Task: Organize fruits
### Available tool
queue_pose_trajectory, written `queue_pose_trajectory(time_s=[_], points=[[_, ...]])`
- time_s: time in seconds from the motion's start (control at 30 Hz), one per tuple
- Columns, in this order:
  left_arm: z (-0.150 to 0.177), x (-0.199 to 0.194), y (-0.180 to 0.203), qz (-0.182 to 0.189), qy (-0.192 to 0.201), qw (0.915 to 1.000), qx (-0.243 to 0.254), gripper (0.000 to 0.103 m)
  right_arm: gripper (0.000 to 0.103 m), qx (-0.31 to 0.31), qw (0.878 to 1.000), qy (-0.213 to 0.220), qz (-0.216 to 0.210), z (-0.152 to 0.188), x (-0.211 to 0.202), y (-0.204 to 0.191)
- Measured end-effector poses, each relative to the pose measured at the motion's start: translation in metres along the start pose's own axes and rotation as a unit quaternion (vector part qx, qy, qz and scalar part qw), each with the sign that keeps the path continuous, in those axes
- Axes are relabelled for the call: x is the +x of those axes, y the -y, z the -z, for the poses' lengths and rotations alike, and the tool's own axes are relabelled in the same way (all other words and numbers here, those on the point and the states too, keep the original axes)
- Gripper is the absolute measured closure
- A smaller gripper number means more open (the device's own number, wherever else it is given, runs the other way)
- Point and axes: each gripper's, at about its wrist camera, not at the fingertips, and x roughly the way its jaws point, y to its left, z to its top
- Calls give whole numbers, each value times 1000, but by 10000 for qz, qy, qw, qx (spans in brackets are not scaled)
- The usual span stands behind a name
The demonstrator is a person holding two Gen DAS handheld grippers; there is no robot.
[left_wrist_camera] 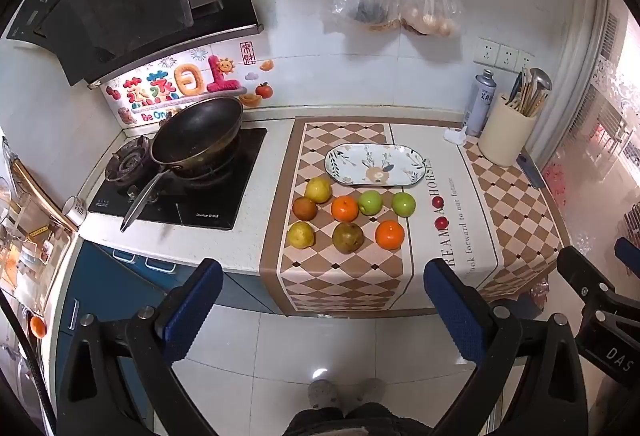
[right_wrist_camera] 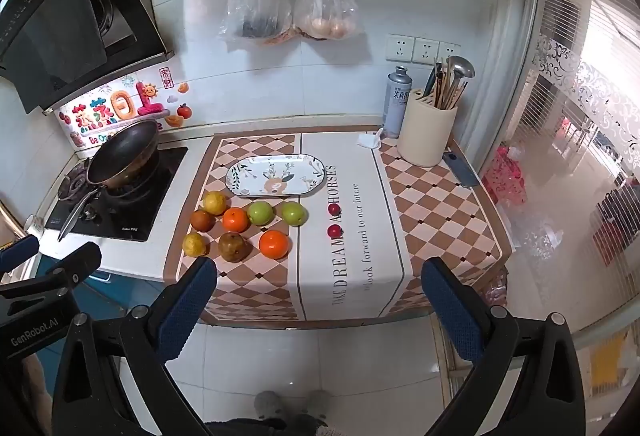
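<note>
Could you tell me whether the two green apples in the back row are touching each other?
Apart. The left wrist view shows a strip of cloth between the left green apple and the right green apple.

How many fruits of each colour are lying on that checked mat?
Orange: 2
Green: 2
Yellow: 2
Brown: 2
Total: 8, all on the mat, none on the plate.
</note>
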Motion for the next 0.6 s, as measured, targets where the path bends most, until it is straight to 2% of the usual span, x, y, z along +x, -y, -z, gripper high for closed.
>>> queue_pose_trajectory(time_s=[0.6], points=[[-9,-7,-2,51,39,10000,-63,0,0,27,9999,66,-73,-1,-5,-5]])
